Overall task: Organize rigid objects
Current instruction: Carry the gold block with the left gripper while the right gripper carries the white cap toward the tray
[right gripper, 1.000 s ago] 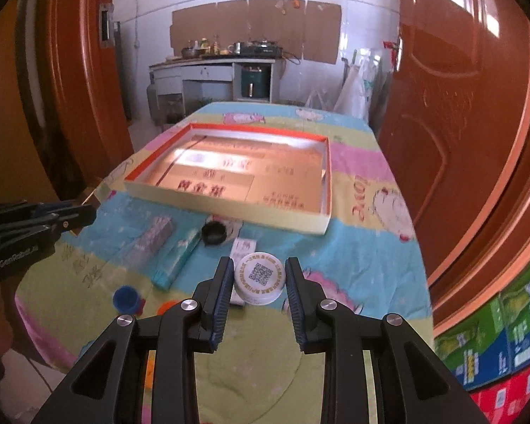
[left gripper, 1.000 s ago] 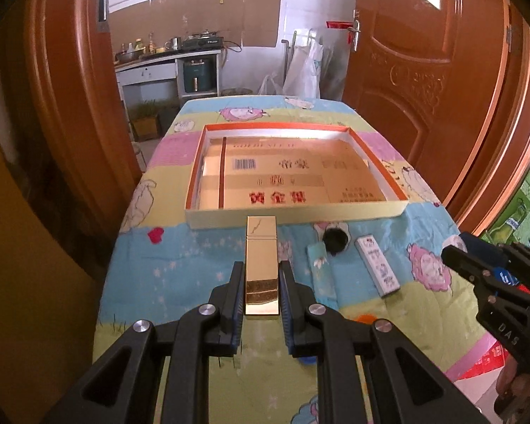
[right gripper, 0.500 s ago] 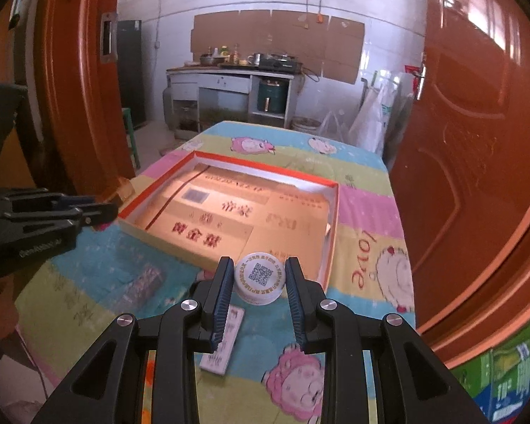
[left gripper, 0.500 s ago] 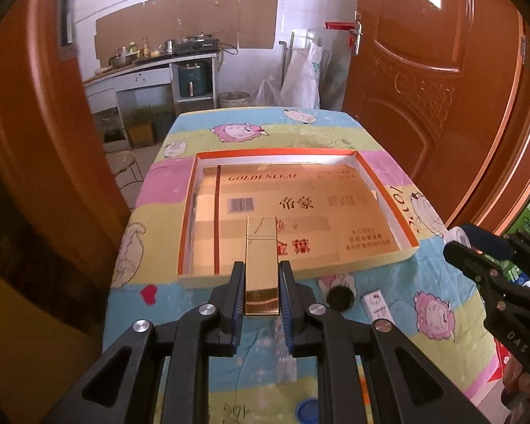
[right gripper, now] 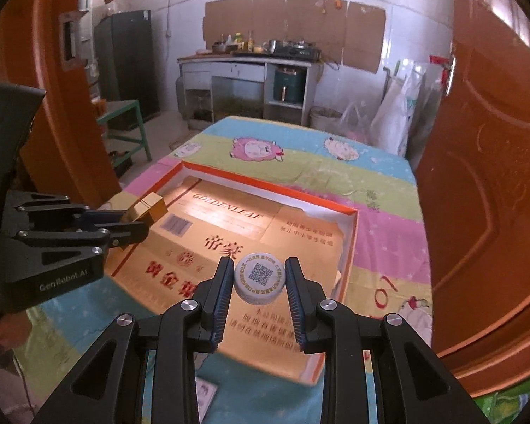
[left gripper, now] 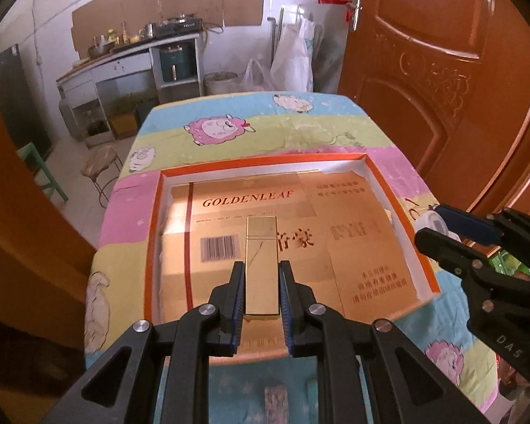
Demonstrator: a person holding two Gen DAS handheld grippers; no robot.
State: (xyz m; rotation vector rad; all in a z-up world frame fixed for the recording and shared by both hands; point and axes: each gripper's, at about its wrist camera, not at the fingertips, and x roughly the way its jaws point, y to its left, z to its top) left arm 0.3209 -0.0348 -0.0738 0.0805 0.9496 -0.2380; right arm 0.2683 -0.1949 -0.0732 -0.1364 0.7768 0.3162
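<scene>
My left gripper (left gripper: 261, 275) is shut on a gold rectangular box (left gripper: 260, 261) and holds it above the near left part of a shallow orange-rimmed cardboard tray (left gripper: 152, 233). It also shows in the right wrist view (right gripper: 137, 226) with the gold box (right gripper: 145, 206). My right gripper (right gripper: 259, 282) is shut on a small white round jar (right gripper: 259, 277) with a QR code lid, above the tray's (right gripper: 351, 247) near right part. The right gripper shows in the left wrist view (left gripper: 438, 226) at the tray's right rim.
The tray lies on a table with a cartoon-sheep cloth (left gripper: 251, 120). A wooden door (left gripper: 441, 70) stands to the right and a door frame (right gripper: 46, 70) to the left. A small white item (right gripper: 205, 392) lies on the cloth before the tray.
Both grippers have moved forward and up from the table's front items to over the tray, each still holding its object.
</scene>
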